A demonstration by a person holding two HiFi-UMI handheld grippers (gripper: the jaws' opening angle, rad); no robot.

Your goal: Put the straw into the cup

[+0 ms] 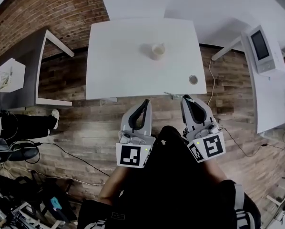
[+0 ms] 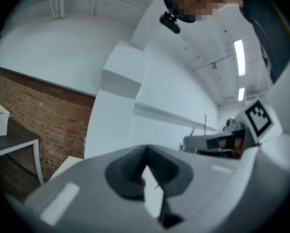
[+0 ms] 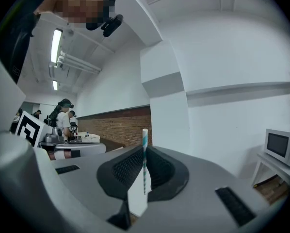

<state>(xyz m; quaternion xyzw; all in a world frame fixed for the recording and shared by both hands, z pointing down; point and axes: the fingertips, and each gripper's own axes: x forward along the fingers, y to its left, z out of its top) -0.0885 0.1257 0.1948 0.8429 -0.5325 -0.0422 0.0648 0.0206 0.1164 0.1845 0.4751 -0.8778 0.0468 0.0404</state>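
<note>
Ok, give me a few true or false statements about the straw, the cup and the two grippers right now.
1. The right gripper has its jaws shut on a striped straw. True.
2. The straw already stands in the cup. False: the cup holds no straw; the right gripper has it.
3. The cup sits on the white table. True.
4. The left gripper grips the cup. False: its jaws are together with nothing between them, and nothing touches the cup.

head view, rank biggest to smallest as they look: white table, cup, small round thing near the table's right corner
1. white table, by far
2. cup
3. small round thing, somewhat smaller than the cup
</note>
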